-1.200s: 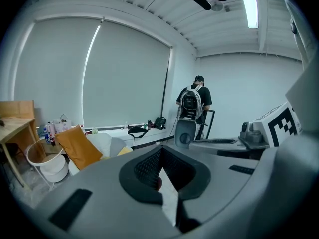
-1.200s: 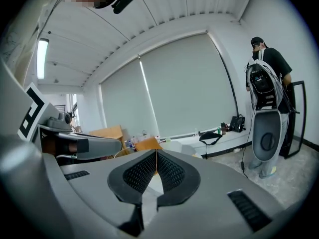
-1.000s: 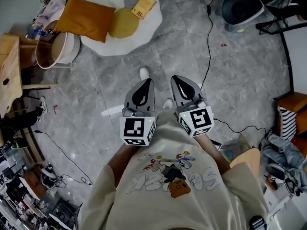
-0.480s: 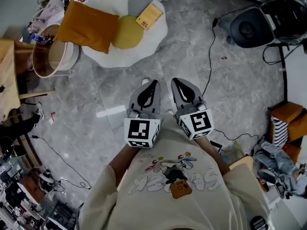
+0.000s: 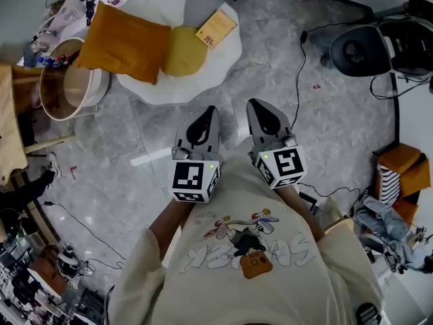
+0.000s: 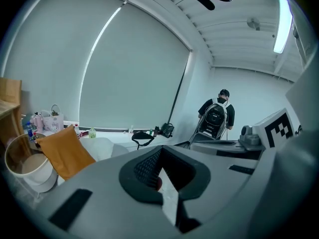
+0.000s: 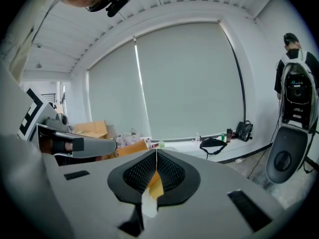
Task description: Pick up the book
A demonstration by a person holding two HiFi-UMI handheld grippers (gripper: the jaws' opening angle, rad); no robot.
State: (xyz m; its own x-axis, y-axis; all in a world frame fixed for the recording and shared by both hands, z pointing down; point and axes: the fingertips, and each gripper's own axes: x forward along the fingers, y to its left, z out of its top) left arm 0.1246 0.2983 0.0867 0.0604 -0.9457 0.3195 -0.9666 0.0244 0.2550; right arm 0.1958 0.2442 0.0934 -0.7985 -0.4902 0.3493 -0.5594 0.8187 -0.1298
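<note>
The book (image 5: 216, 28) is a thin yellow-brown one lying flat on the far right part of a white floor cushion (image 5: 169, 90), seen only in the head view. My left gripper (image 5: 210, 110) and right gripper (image 5: 252, 103) are held side by side in front of the person's chest, over the grey floor, well short of the cushion. Both point toward it with jaws shut and nothing between them. The left gripper view shows shut jaws (image 6: 160, 164); the right gripper view shows the same (image 7: 155, 157).
An orange pillow (image 5: 125, 42) and a round yellow cushion (image 5: 184, 49) lie on the white cushion beside the book. A round basket (image 5: 67, 87) stands at the left. A black cable (image 5: 298, 80) crosses the floor at the right, near a black round device (image 5: 355, 49). A person with a backpack (image 6: 217, 116) stands far off.
The white cushion with the book has come nearer and lower in the head view as the person walks toward it. Both grippers stay shut and side by side.
</note>
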